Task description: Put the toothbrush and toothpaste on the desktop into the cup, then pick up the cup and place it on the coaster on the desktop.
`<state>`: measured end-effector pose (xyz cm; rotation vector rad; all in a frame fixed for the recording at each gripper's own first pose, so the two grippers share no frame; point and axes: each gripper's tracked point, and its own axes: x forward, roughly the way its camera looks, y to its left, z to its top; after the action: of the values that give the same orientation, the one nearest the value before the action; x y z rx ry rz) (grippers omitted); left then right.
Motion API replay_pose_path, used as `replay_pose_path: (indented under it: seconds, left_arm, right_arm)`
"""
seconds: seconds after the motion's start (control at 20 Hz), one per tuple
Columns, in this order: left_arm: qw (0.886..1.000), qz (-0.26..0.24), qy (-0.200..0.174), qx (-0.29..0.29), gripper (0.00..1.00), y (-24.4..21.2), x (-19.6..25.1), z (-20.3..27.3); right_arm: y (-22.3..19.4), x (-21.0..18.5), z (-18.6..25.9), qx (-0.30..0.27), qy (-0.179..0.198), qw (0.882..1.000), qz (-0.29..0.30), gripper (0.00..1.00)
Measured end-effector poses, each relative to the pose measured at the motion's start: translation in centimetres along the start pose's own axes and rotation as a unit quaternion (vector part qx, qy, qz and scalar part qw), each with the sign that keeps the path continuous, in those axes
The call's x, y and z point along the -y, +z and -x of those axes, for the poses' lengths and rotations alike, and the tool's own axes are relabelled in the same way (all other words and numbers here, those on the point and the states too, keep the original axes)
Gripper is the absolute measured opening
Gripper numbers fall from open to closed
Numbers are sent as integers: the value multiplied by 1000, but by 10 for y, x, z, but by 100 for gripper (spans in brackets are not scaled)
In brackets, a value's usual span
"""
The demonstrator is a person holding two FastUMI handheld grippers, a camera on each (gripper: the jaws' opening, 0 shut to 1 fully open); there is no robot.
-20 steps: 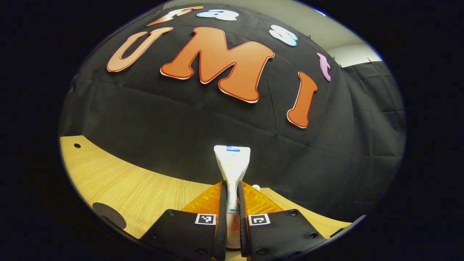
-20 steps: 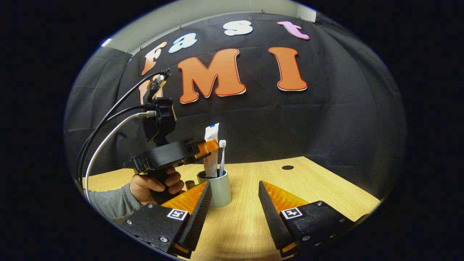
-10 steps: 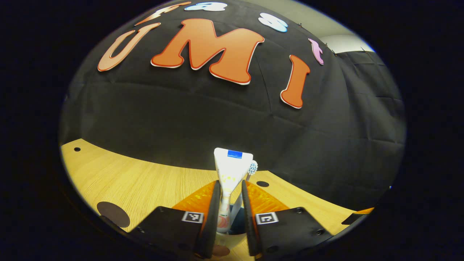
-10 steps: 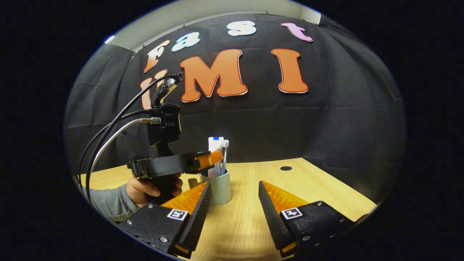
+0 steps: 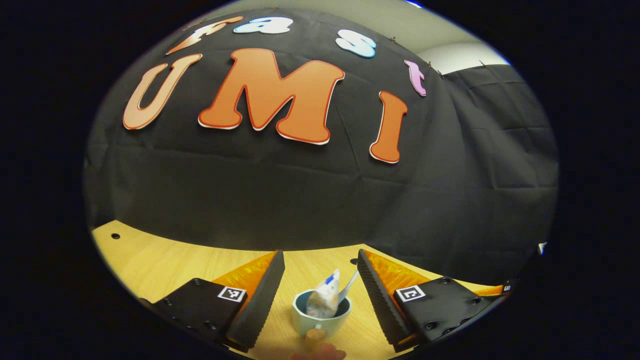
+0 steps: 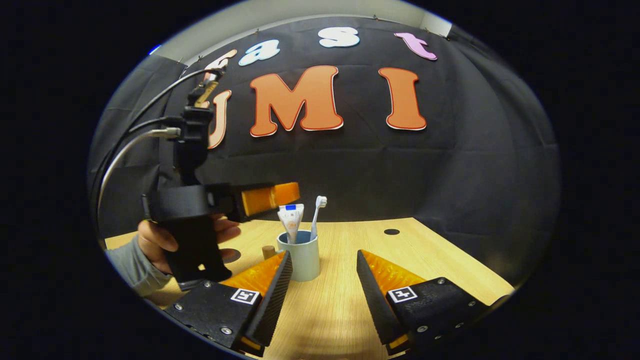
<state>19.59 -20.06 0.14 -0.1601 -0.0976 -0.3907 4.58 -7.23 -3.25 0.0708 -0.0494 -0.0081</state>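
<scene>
Standing upright on the desktop (image 6: 350,300) with toothpaste (image 6: 290,220) and toothbrush (image 6: 317,216) inside, the cup (image 6: 302,257) is seen below the wide-open, empty left gripper (image 5: 320,292) and ahead-left of the equally wide, empty right gripper (image 6: 322,290), judged nearer.

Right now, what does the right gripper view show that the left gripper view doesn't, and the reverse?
Right gripper view: a hand holding the left gripper above the cup, its cables, a dark coaster and the cup's outer wall. Left gripper view: a look down into the cup's mouth. Shared: toothpaste and toothbrush standing in the cup on the wooden desktop.
</scene>
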Motion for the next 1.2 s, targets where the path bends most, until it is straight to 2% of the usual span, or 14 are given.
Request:
replay_pose_path:
  seconds: [0.15,0.4,0.75,1.0,1.2]
  left_arm:
    - [1000,-13,19,13,96,21,-20,24]
    - [996,-69,61,19,96,43,-54,60]
    - [986,-114,120,23,97,43,-99,114]
    - [973,-144,177,39,99,60,-141,151]
    - [966,-144,208,45,100,64,-166,179]
  right_arm:
    - [2,-9,-3,-8,5,1000,3,78]
    - [9,-32,-12,-23,11,999,25,78]
    - [5,-69,-33,-72,19,995,68,79]
    - [-1,-86,-52,-130,27,990,48,80]
    - [-18,-83,-70,-205,4,979,22,80]
